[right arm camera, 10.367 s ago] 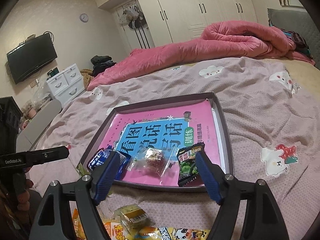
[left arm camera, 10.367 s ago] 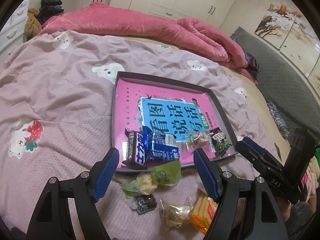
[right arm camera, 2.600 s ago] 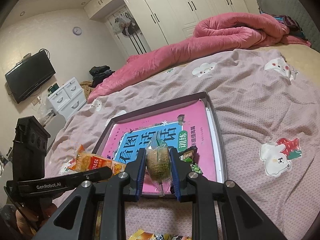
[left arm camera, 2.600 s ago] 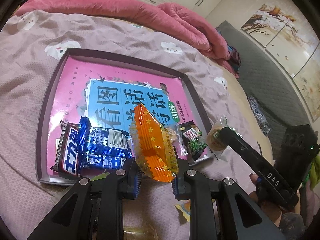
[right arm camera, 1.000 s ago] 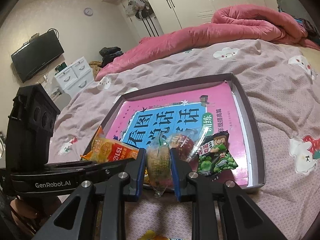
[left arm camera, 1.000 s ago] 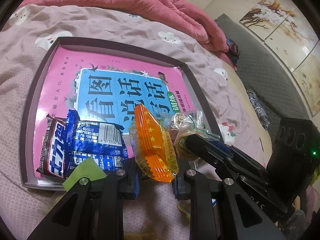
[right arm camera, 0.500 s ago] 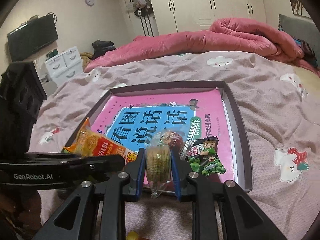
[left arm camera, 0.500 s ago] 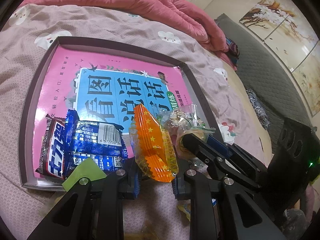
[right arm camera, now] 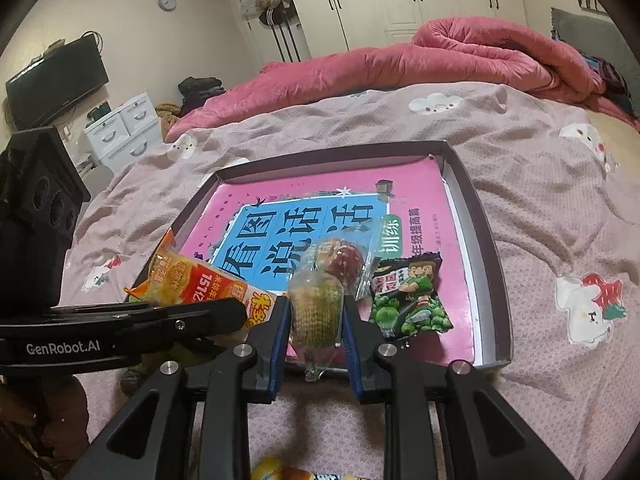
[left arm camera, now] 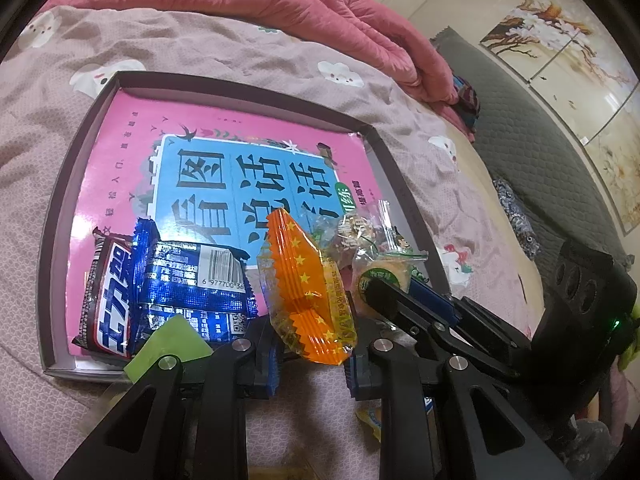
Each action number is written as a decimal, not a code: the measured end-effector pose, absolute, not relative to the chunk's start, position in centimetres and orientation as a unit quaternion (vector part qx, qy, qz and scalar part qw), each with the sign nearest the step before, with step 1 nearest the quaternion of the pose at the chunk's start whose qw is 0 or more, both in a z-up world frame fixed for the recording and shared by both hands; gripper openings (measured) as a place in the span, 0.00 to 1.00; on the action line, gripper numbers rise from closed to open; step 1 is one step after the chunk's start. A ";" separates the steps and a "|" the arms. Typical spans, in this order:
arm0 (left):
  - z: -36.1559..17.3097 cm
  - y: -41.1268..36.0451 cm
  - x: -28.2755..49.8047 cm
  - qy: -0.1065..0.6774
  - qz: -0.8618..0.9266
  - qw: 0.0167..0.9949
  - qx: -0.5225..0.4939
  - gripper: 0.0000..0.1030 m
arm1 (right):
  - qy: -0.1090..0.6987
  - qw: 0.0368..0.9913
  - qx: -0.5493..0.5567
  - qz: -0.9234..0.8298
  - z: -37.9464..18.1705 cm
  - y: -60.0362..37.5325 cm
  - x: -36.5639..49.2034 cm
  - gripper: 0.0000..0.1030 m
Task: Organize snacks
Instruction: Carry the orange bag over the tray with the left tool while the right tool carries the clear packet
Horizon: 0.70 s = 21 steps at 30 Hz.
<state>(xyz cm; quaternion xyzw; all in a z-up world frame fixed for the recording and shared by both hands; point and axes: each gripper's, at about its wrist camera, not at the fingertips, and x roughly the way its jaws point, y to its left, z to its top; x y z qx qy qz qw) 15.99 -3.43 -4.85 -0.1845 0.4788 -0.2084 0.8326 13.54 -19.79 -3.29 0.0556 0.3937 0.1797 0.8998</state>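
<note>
- Orange snack packet (left arm camera: pixel 306 296): clamped on edge between the blue pads of my left gripper (left arm camera: pixel 310 350); it stands upright over the near edge of the tray (left arm camera: pixel 64 200). Seen from the right wrist, the same packet (right arm camera: pixel 200 280) shows its printed face, with the left gripper (right arm camera: pixel 236 312) entering from the left.
- Clear-wrapped round cake (right arm camera: pixel 316 312): pinched between the pads of my right gripper (right arm camera: pixel 314 344), the twisted wrapper tail hanging below the pads; it is held above the near edge of the tray (right arm camera: pixel 480 208). In the left wrist view the cake (left arm camera: pixel 384 278) shows at the tip of the right gripper (left arm camera: pixel 380 288), just beside the orange packet.
- Snacks already in the tray: two blue wrapped bars (left arm camera: pixel 160 292) at the near left corner; a clear bag with a reddish snack (right arm camera: pixel 340 260) and a green pea packet (right arm camera: pixel 408 300) at the near right.
- Pink and blue book (right arm camera: pixel 320 224): lies flat in the tray beneath the snacks.
- Pale green wrapper (left arm camera: pixel 168 346): overlaps the near tray edge beside my left gripper.
- Pink-grey bedsheet (right arm camera: pixel 540 200): carries the tray.
- Pink quilt (right arm camera: pixel 440 52): bunched at the far side of the bed.
</note>
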 end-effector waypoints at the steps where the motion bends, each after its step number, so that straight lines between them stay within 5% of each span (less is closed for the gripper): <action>1: -4.8 -3.4 16.0 0.478 -0.207 0.833 -0.185 0.24 | 0.394 0.900 0.057 0.180 -3.2 -19.9 13.5 0.24; 21: -4.8 -3.5 16.2 0.481 -0.206 0.831 -0.186 0.24 | 0.397 0.904 0.062 0.148 -3.3 -20.9 13.8 0.24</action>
